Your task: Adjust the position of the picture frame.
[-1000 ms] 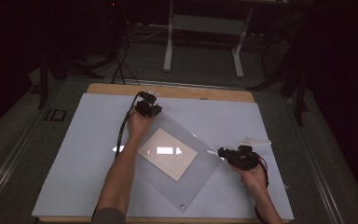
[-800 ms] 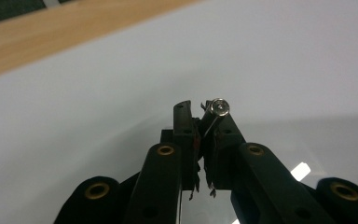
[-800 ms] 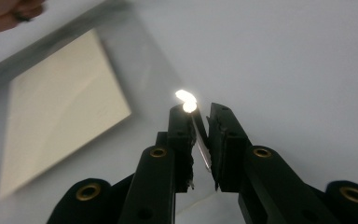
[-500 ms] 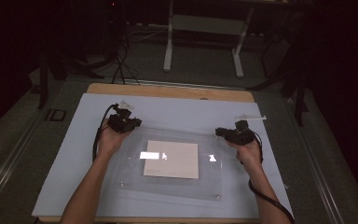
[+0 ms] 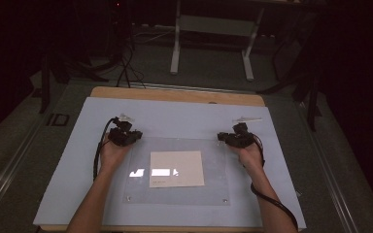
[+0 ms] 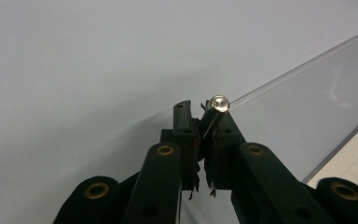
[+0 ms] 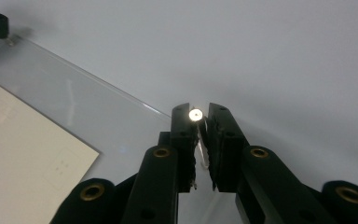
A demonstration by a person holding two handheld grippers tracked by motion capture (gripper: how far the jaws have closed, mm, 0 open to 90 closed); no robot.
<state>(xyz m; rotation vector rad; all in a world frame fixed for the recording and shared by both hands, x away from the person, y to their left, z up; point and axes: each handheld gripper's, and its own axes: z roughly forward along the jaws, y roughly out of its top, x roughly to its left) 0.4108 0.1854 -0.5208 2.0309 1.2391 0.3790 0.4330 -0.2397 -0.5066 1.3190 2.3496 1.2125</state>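
Clear acrylic sheet [image 5: 213, 165] with silver corner screws is pinched at its far corners by left gripper [image 5: 123, 136] and right gripper [image 5: 235, 139]. The right grip has just been tightening. Slippage is judged likely if either thin-edge pinch loosens, dropping the cream paper card [image 5: 176, 168].

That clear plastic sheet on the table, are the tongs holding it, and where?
Yes. The left tongs and right tongs each pinch a far corner of the clear sheet, at its corner screws.

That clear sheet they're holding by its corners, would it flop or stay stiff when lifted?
The clear sheet probably stays stiff: its edges look straight. Its glossy surface looks slippery, so both grippers' fingers clamp at corner screws.
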